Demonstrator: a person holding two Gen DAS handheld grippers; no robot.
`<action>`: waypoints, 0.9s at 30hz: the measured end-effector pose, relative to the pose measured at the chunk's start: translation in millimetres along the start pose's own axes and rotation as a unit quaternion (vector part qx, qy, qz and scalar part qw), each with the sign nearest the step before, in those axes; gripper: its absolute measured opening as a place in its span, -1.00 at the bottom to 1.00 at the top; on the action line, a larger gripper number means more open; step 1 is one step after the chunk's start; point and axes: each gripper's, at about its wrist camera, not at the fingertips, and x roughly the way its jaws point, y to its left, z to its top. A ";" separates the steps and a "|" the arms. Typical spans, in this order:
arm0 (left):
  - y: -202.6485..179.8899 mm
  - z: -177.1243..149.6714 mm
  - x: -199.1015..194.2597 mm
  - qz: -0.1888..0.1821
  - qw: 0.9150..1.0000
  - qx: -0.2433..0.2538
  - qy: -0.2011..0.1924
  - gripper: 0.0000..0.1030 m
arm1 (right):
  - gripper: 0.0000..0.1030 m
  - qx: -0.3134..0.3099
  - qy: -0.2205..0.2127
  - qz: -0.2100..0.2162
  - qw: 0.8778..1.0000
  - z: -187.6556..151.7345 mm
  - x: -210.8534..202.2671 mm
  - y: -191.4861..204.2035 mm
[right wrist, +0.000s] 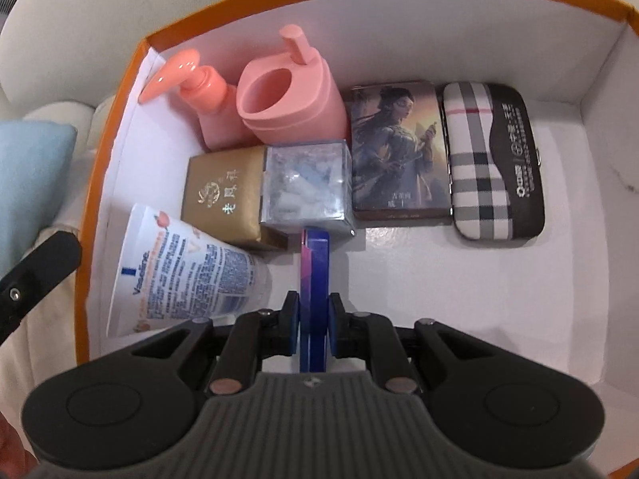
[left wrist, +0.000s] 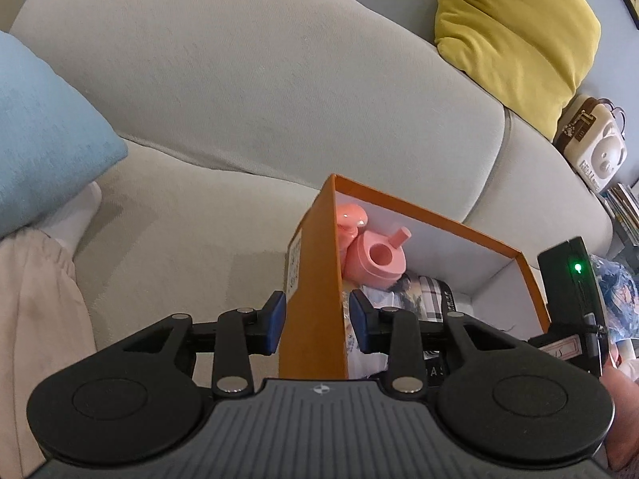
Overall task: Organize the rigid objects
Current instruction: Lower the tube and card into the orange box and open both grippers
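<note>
An orange box [left wrist: 315,279] with a white inside [right wrist: 439,279] stands on the sofa. My left gripper [left wrist: 317,321] straddles its left wall, blue pads [left wrist: 275,319] either side with small gaps. My right gripper [right wrist: 313,319] is shut on a thin blue-purple flat object [right wrist: 315,267], held on edge above the box floor. Inside lie a pink pump bottle [right wrist: 207,107], a pink container [right wrist: 287,95], a gold box [right wrist: 227,195], a clear cube [right wrist: 305,183], a picture card box [right wrist: 399,151], a plaid case [right wrist: 495,159] and a Vaseline tube [right wrist: 179,275].
The beige sofa [left wrist: 239,99] carries a blue cushion [left wrist: 44,131] at left and a yellow cushion [left wrist: 515,36] at right. A white bear-shaped item [left wrist: 595,147] sits beyond the sofa's right end. Pale cloth [left wrist: 36,319] lies at lower left.
</note>
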 end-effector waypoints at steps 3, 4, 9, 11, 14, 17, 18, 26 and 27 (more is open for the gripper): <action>-1.1 -1.6 -0.7 -0.007 1.000 0.002 0.002 -0.24 | -0.58 -0.010 0.002 -0.026 1.000 -0.1 -1.8 2.0; -1.9 -1.8 -0.9 -0.009 1.000 0.004 0.002 -0.24 | -0.55 -0.012 0.003 -0.035 0.999 -0.2 -2.6 1.9; -1.3 -3.2 -1.3 -0.014 1.000 0.001 0.004 -0.24 | -0.47 -0.017 0.006 -0.066 0.998 -1.0 -4.5 -3.0; -0.8 -3.2 -1.5 -0.016 1.000 -0.001 0.005 -0.24 | -0.47 -0.011 0.012 -0.069 0.998 -1.9 -3.1 -5.7; -0.5 -3.0 -2.0 -0.019 1.000 -0.002 0.005 -0.24 | -0.47 -0.008 0.016 -0.069 0.997 -2.3 -0.6 -6.0; -0.1 -2.7 -2.0 -0.021 1.000 -0.002 0.005 -0.24 | -0.45 -0.009 0.014 -0.070 0.997 -1.2 1.4 -3.8; 0.1 -2.7 -2.0 -0.021 1.000 -0.003 0.005 -0.24 | -0.45 -0.010 0.014 -0.069 0.997 -0.9 2.1 -2.5; -8.6 2.0 -18.8 -0.024 0.999 0.017 -0.024 -0.24 | -0.46 -0.015 0.003 -0.065 0.998 -4.8 -3.6 -0.2; -10.8 3.0 -23.3 -0.024 0.999 0.021 -0.031 -0.24 | -0.46 -0.018 -0.006 -0.063 0.998 -6.3 -9.8 -0.1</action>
